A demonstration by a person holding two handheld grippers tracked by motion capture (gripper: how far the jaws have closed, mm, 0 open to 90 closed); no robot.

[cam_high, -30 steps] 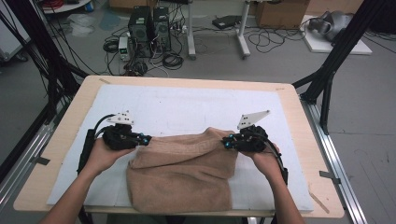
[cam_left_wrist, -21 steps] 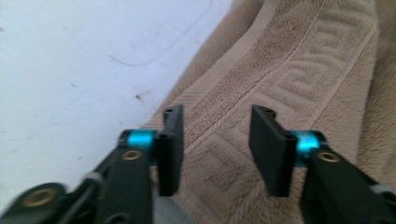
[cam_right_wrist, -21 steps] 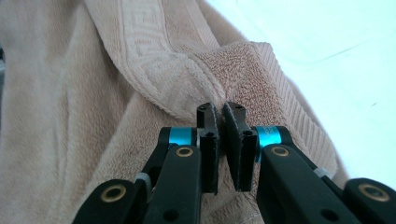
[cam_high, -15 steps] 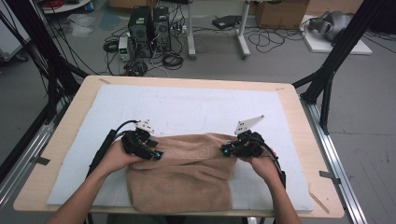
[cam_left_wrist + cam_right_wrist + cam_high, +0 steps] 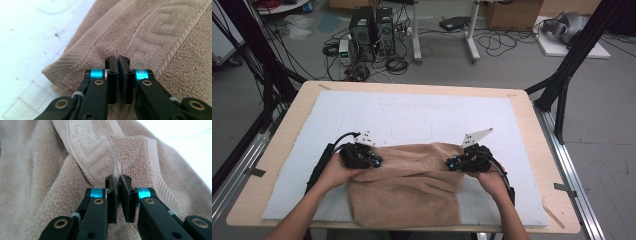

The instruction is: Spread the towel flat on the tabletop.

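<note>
A brown towel (image 5: 407, 190) lies folded on the white mat (image 5: 412, 115), its near end at the table's front edge. My left gripper (image 5: 374, 161) sits at the towel's far left corner. Its jaws have just been closing. In the left gripper view the left gripper (image 5: 117, 58) shows a thin slit between its pads, with the tips pressed into the towel (image 5: 162, 32) near its woven band. My right gripper (image 5: 451, 162) is at the far right corner. In the right gripper view the right gripper (image 5: 117, 178) is shut on a raised fold of the towel (image 5: 37, 182).
The wooden table (image 5: 282, 130) shows as a rim around the mat. Black frame struts (image 5: 562, 85) stand at both far corners. Computer towers (image 5: 372, 25) and cables lie on the floor beyond the far edge.
The left gripper has shifted right onto the towel's corner. Both hands have sunk, and the towel's far edge now lies low on the mat.
</note>
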